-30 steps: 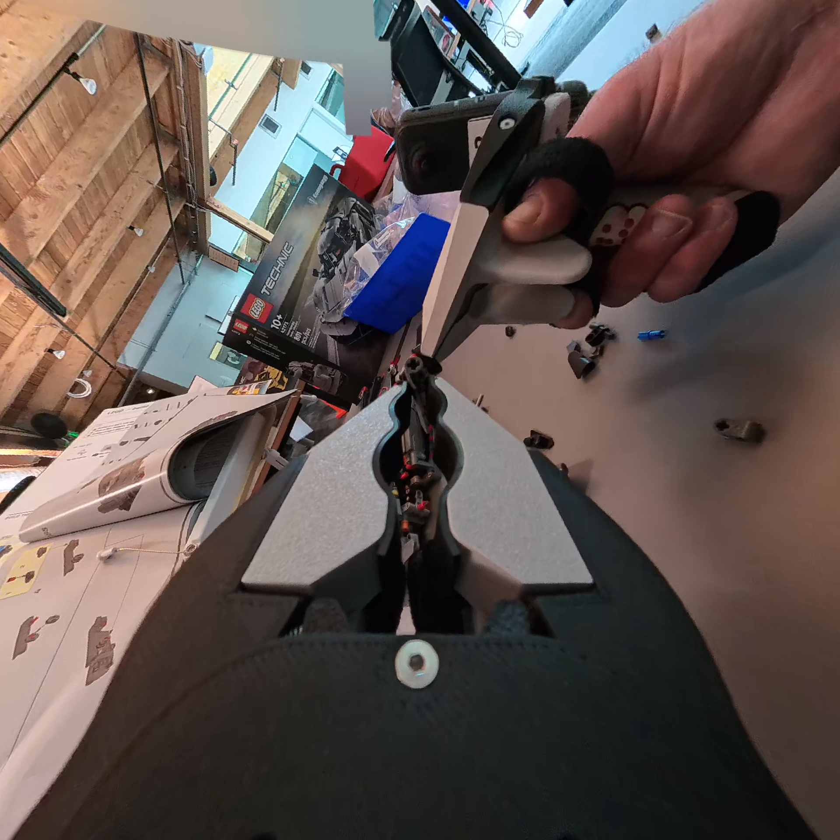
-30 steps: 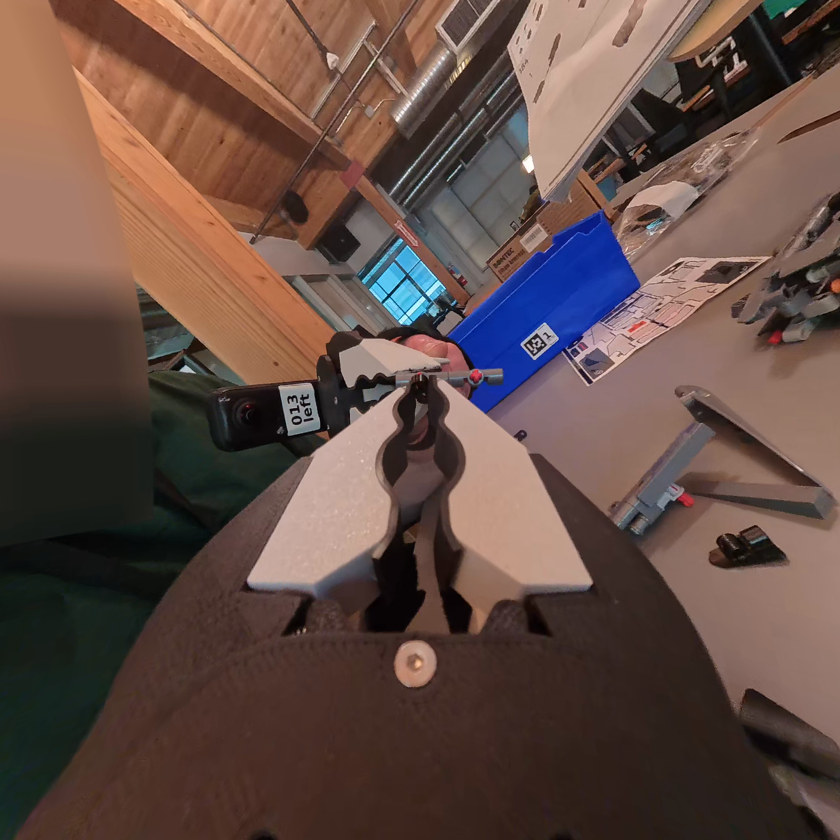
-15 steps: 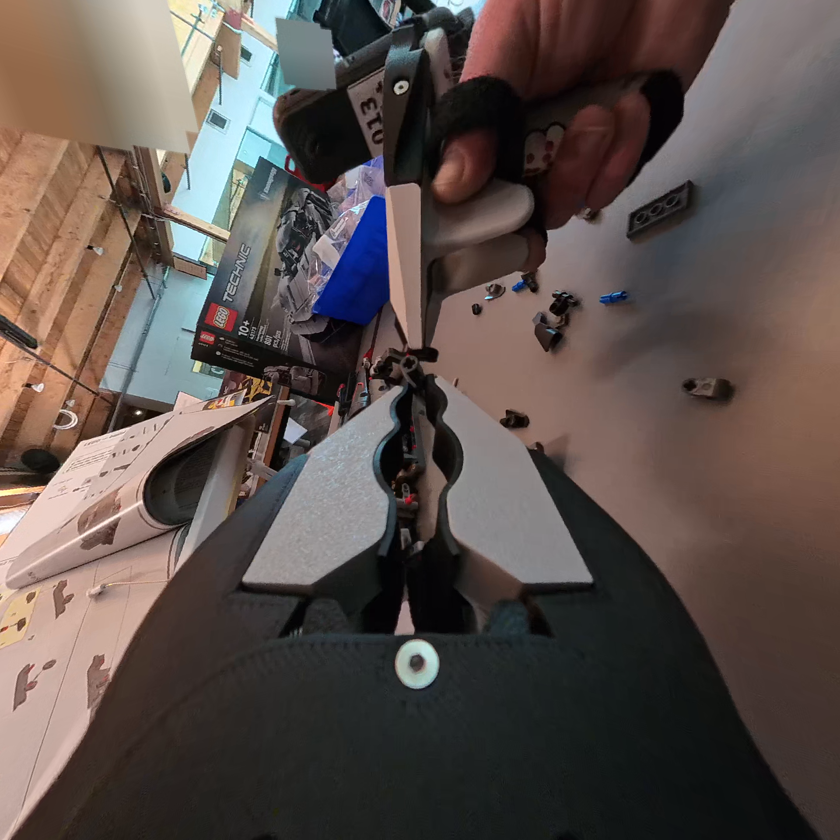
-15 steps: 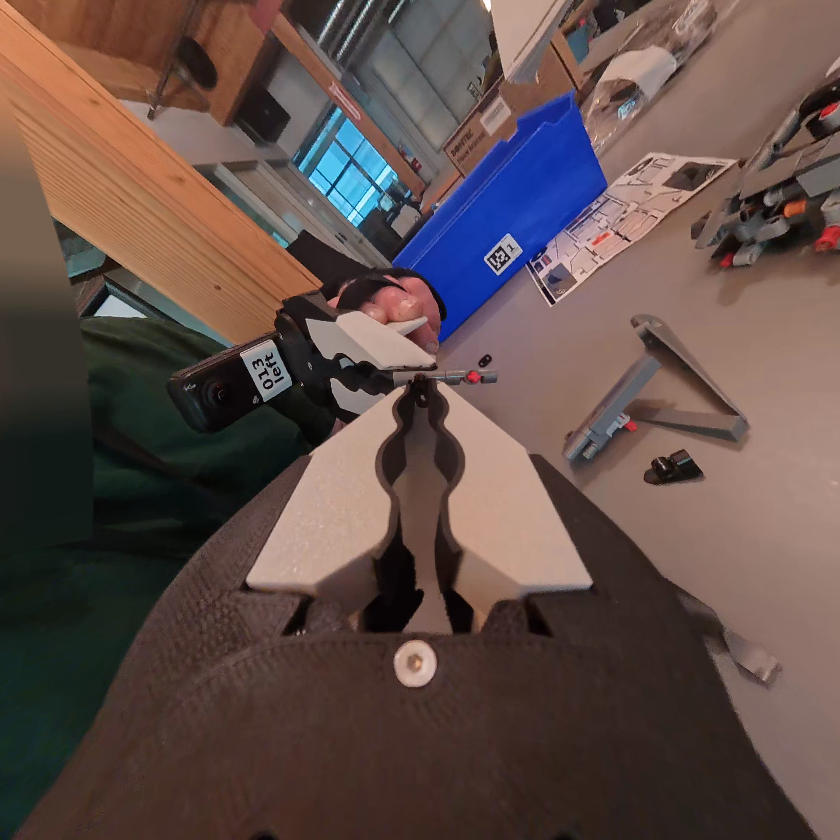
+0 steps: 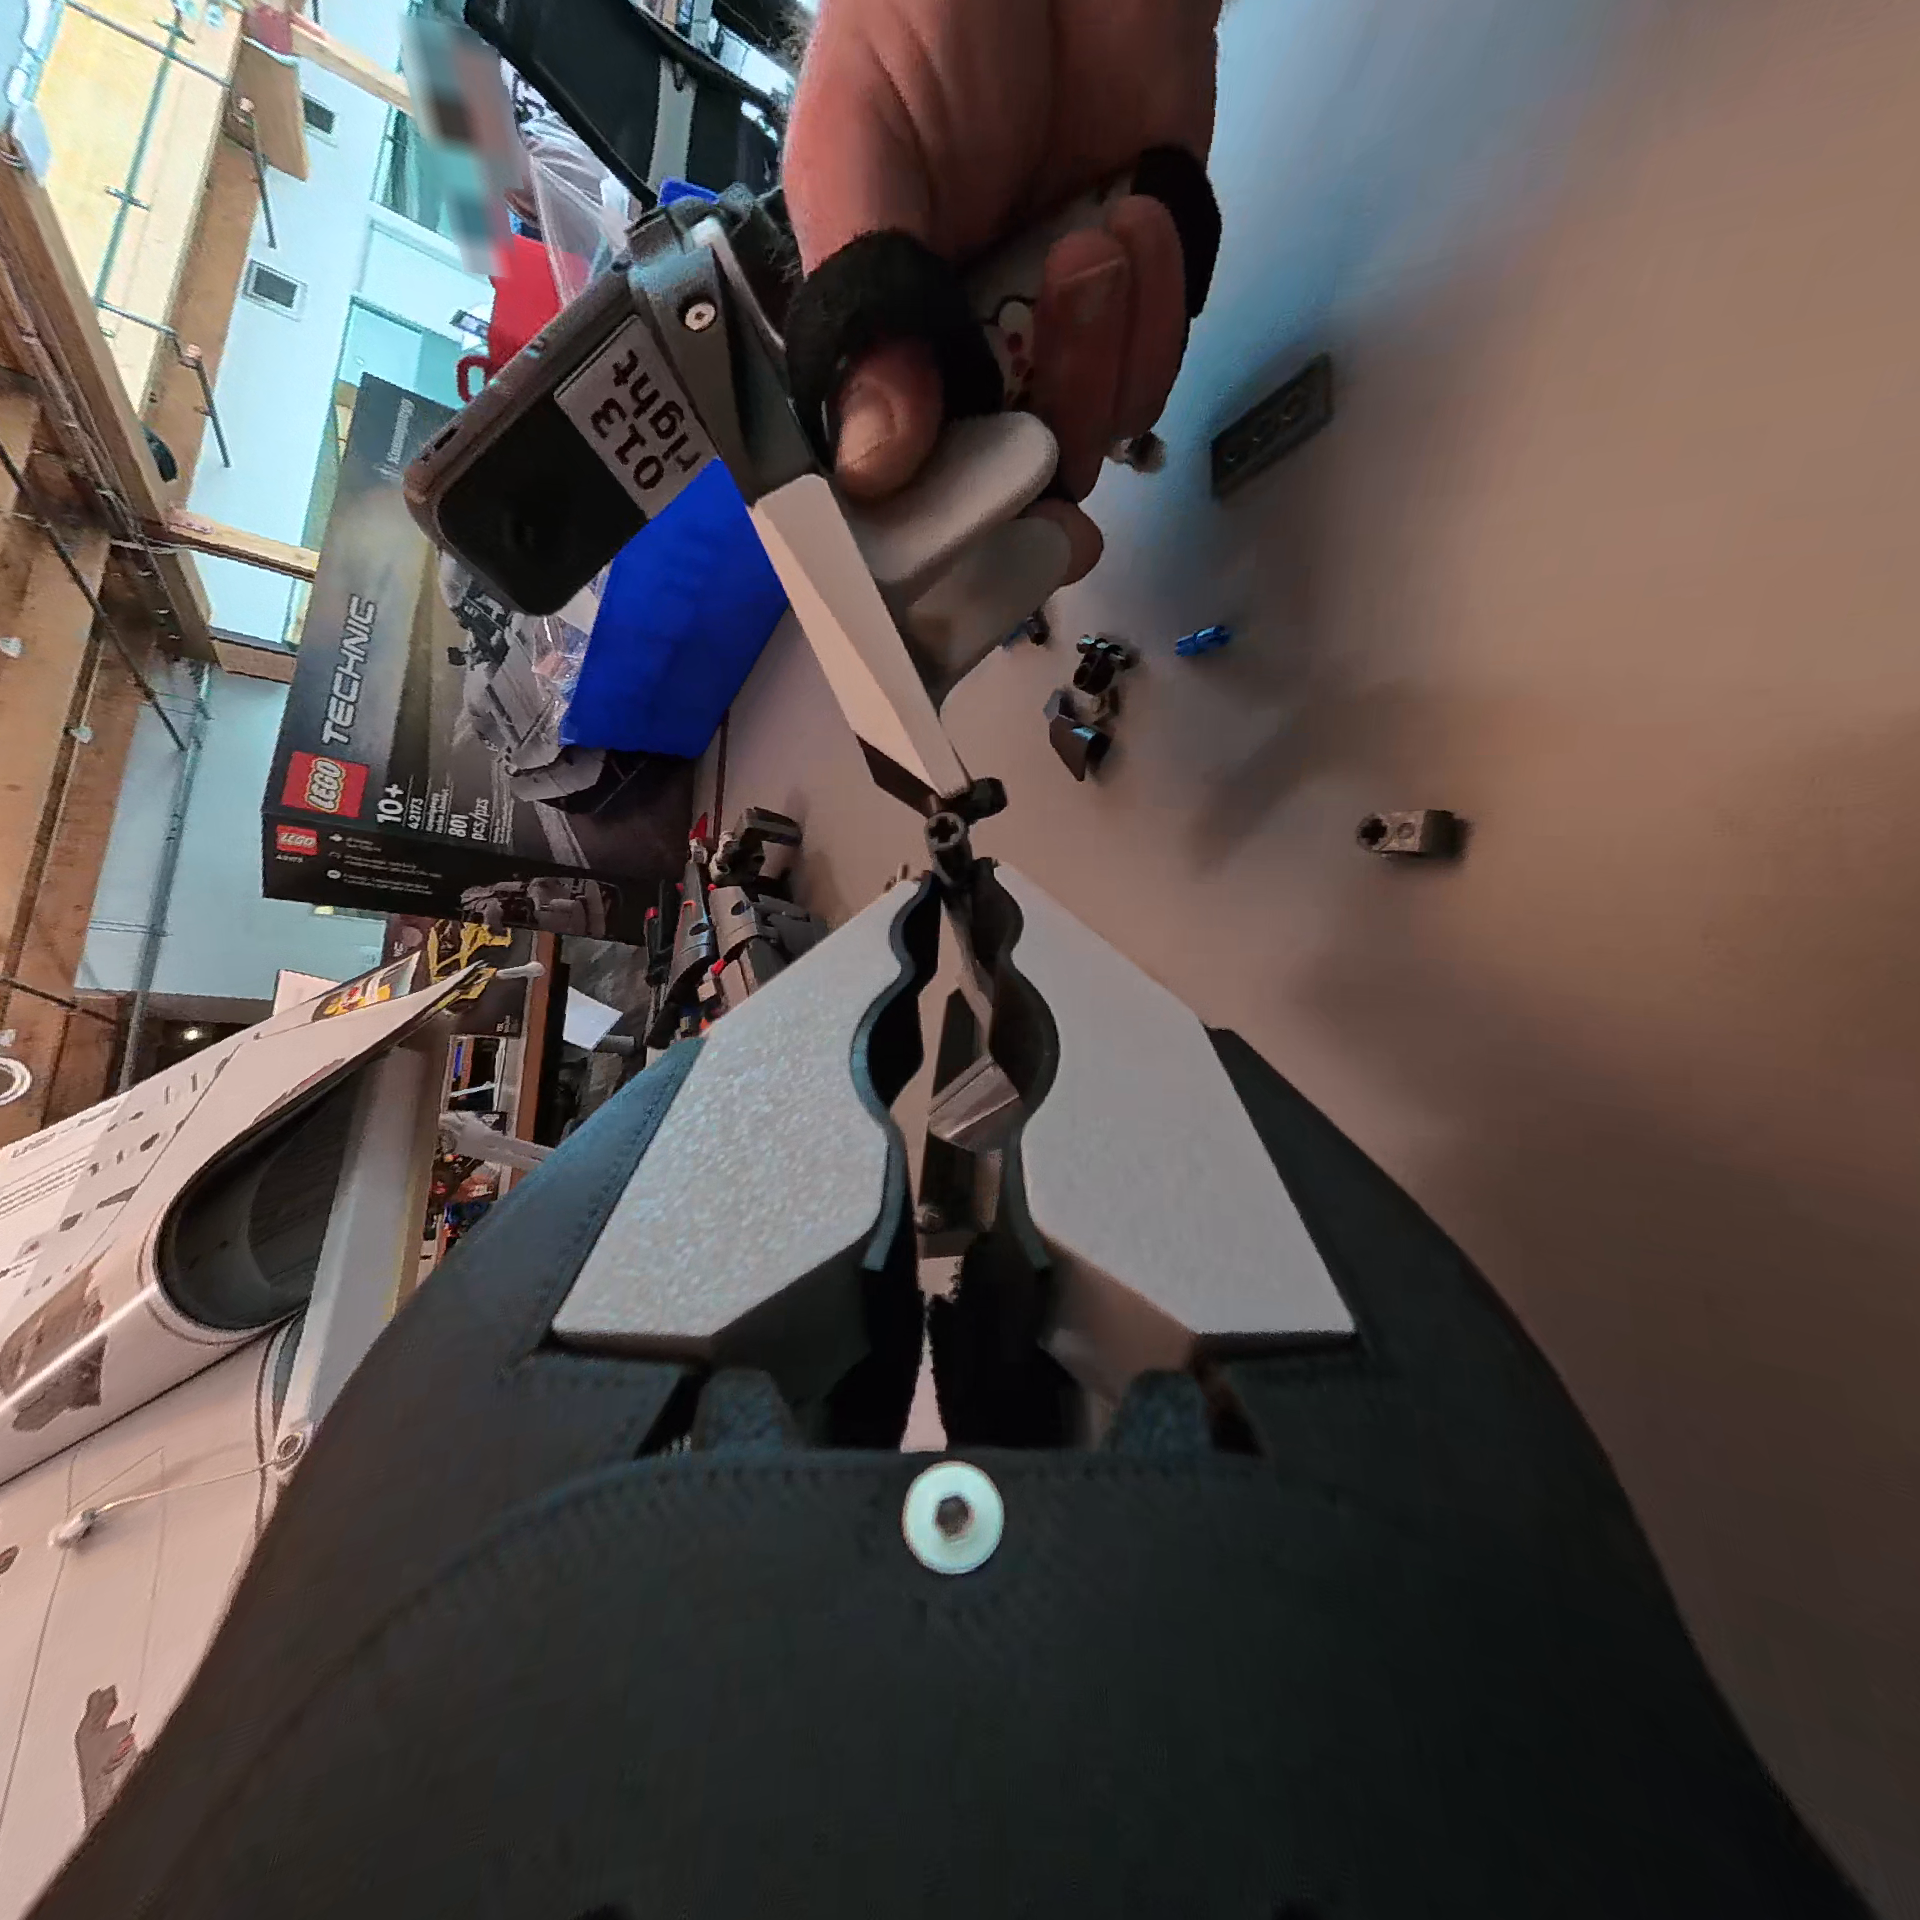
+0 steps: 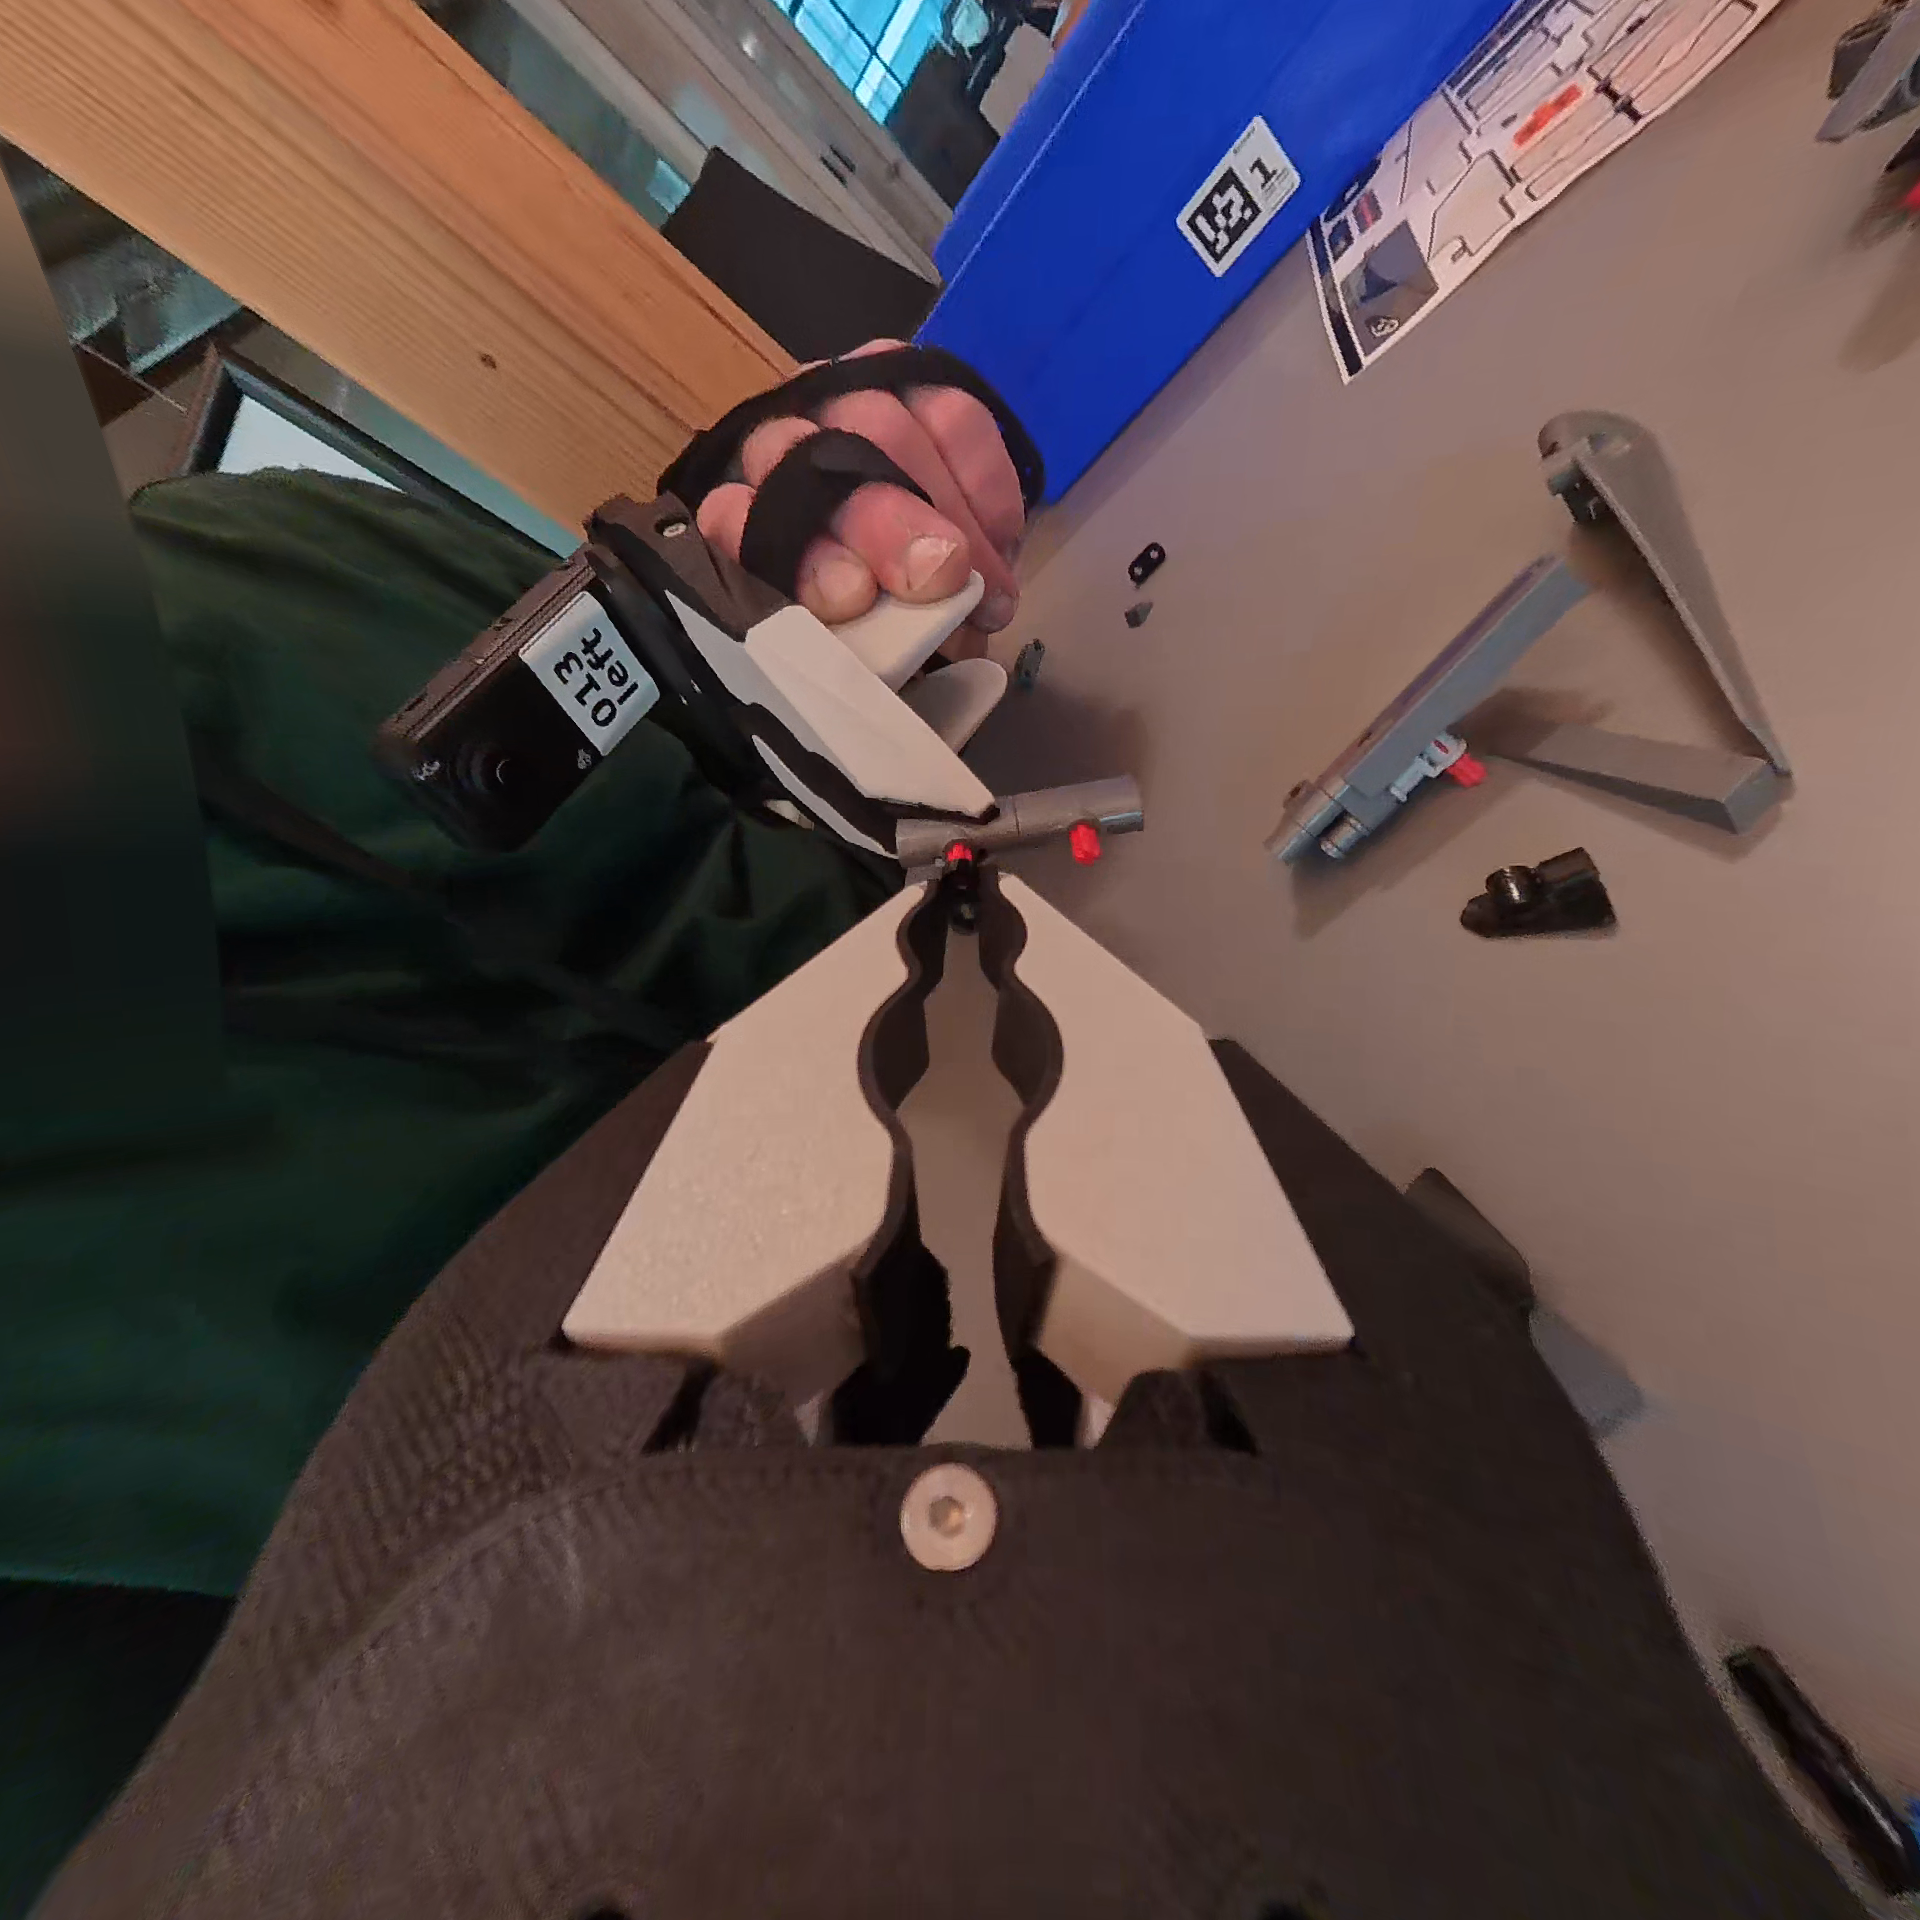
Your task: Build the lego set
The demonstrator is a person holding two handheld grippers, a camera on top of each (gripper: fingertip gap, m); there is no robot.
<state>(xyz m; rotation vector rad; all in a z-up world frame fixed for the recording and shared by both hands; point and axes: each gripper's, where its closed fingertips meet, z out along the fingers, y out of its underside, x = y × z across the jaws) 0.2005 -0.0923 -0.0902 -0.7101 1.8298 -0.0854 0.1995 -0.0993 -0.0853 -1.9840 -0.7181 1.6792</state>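
Lego subassembly (image 6: 1023,821): grey beam with red pins, held in air above bench (image 6: 1455,1091), clamped in left tool (image 6: 940,821), nearly closed. Beam long axis runs crosswise to right tool (image 6: 961,894). Right tool nearly closed on small black pin piece (image 5: 977,798), tip-to-tip with beam's near end. Judgement: insertion needs pin axis aligned with beam hole.

Grey beam (image 6: 1018,823) – red pins; blue bin (image 6: 1143,208); grey table (image 6: 1558,1039); green sleeve (image 6: 364,987); small piece (image 5: 982,798) – probably black.
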